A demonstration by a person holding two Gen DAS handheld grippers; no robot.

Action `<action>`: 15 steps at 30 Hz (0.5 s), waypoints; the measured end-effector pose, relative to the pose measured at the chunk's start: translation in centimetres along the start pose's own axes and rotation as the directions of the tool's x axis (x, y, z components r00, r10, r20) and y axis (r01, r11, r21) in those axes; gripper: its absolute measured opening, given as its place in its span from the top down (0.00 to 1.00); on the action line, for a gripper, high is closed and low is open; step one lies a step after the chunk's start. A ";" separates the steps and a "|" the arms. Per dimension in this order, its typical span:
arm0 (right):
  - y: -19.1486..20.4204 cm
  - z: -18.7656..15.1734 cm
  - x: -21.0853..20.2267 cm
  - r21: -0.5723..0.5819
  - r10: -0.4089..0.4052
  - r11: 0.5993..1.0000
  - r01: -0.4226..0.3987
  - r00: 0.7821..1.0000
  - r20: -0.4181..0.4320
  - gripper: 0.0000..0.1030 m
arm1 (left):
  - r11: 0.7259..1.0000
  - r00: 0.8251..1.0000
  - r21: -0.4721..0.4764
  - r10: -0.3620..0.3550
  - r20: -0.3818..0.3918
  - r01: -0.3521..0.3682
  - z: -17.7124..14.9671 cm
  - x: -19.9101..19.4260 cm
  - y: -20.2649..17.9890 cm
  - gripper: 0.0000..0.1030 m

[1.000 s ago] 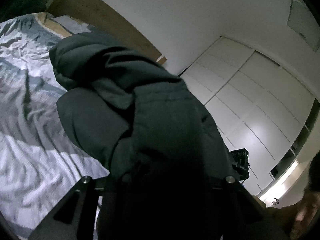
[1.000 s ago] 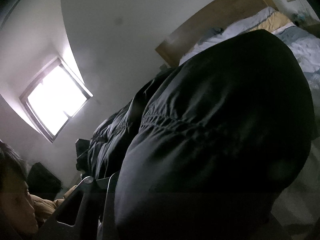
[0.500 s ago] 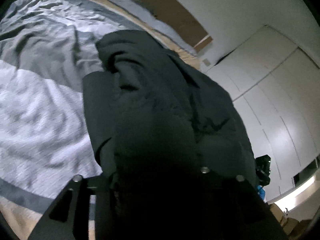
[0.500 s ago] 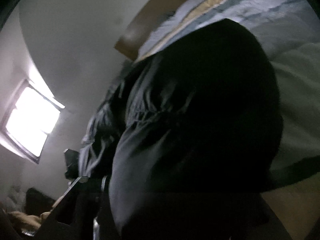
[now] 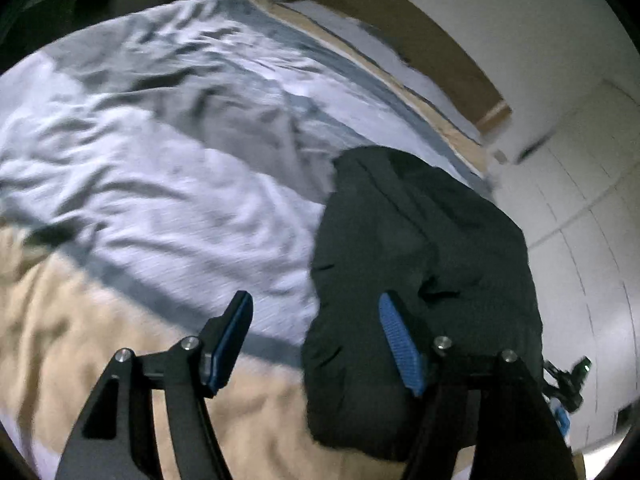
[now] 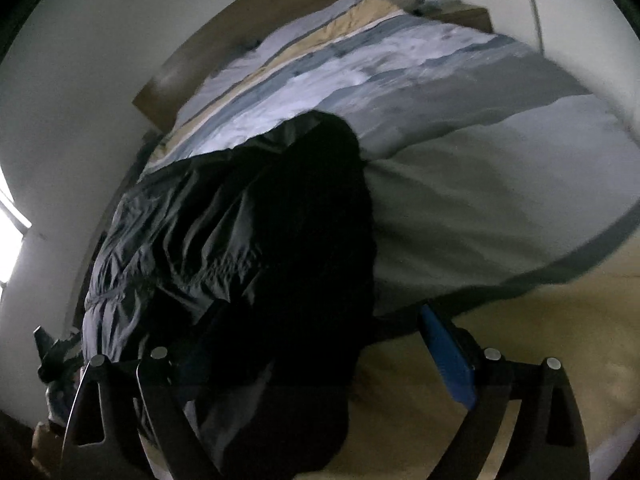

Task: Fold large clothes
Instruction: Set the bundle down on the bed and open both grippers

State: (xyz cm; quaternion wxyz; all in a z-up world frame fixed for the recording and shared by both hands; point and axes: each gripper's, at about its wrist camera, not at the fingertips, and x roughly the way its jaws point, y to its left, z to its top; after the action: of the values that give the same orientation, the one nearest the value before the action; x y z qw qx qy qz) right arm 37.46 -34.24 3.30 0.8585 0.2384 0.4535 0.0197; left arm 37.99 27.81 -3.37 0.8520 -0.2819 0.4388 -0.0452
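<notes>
A large dark padded jacket [image 5: 424, 264] lies bunched on the bed, right of centre in the left wrist view. It fills the left and centre of the right wrist view [image 6: 240, 248]. My left gripper [image 5: 316, 340] is open and holds nothing; its right finger [image 5: 400, 352] is at the jacket's near edge. My right gripper [image 6: 320, 360] is open; its right blue pad [image 6: 448, 356] shows over the bedding, and the jacket covers the left finger.
The bed [image 5: 160, 160] has a rumpled striped duvet in white, grey-blue and beige. A wooden headboard [image 5: 400, 36] stands at the far end. White wardrobe doors [image 5: 580, 220] are on the right. A small dark device [image 5: 568, 376] sits beyond the jacket.
Both grippers were shut on the jacket and held it up; it has dropped onto the bed. Both grippers have opened and let go, and the cameras have tilted down towards the duvet.
</notes>
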 end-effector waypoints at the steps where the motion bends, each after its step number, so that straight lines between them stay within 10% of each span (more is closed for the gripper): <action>1: 0.2 -0.1 -1.0 0.005 -0.011 1.000 0.011 1.000 0.008 0.10 | 1.000 1.000 -0.004 0.008 0.012 -0.008 -0.4 -1.3 0.1 0.38; 15: 9.6 -8.6 -14.1 -0.200 -0.039 0.978 0.062 0.992 0.117 0.07 | 0.971 0.988 0.218 0.066 0.137 -0.095 -10.0 -15.0 -11.2 0.38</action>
State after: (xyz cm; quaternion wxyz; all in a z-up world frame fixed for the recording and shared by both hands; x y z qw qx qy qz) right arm 24.16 -25.91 14.17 0.9027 0.1385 0.4062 0.0307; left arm 22.98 18.90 8.77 0.9061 -0.1682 0.3860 -0.0413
